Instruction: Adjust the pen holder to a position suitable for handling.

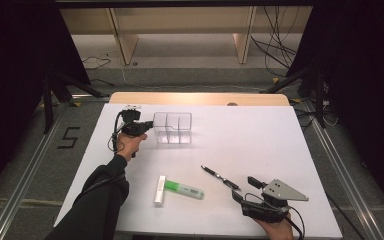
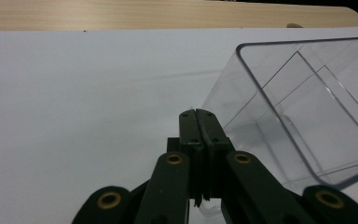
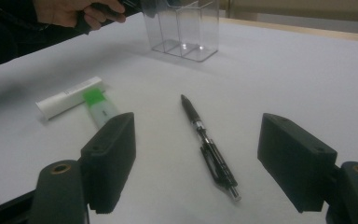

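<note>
Right gripper (image 1: 245, 187): it is sitting at the lower right of the high view, held in a hand at the bottom edge, with the grey three-cornered plate on top. In the right gripper view its jaws are standing wide apart, released, with nothing between the pads.
Black pen (image 3: 209, 146): it is lying flat on the white table (image 1: 260, 135) just beyond the right gripper, between the two spread jaws as that gripper's camera sees it, touching neither. In the high view it is running diagonally at centre right (image 1: 220, 177).
Green highlighter (image 1: 182, 189): it is lying at lower centre of the high view, its end touching the white stick beside it.
White stick (image 1: 159, 190): it is lying lengthwise just left of the highlighter, forming an L with it.
Left gripper (image 1: 149, 126): it is being held in a hand at the upper left of the high view. In the left gripper view its jaws are clenched, pad against pad, pinching the near wall of the organizer.
Clear three-compartment organizer (image 1: 173, 127): it is standing on the table at upper centre of the high view, just right of the left gripper, well apart from the pen and highlighter.
</note>
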